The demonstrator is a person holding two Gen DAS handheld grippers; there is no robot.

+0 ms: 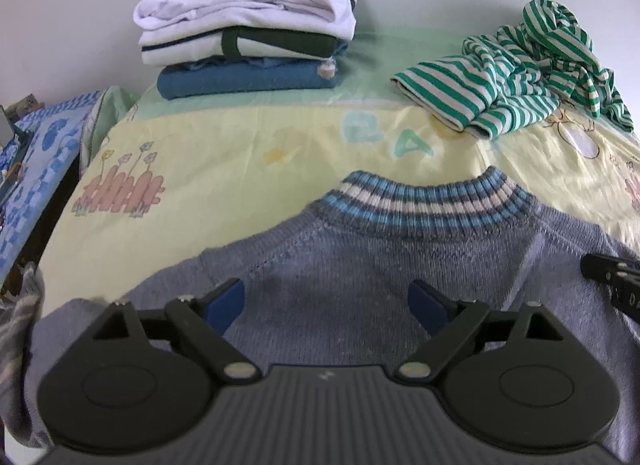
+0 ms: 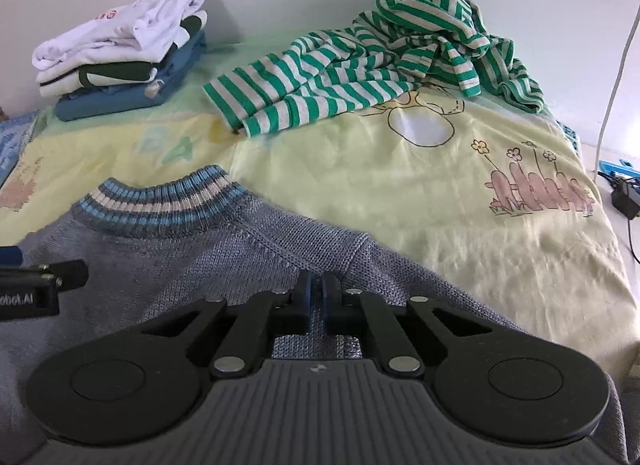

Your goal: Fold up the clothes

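Lying flat on the yellow cartoon-print sheet (image 2: 460, 233), neckband away from the cameras, the grey-blue knit sweater (image 1: 360, 265) is seen beneath both tools. The left gripper (image 1: 328, 301) is held with its jaws spread wide above the chest, nothing between them. The right gripper (image 2: 316, 297) is pressed together, pinching a fold of knit at the shoulder seam. Behind, 1 folded stack (image 1: 248, 33) and 1 crumpled green-striped top (image 2: 380, 53) are seen.
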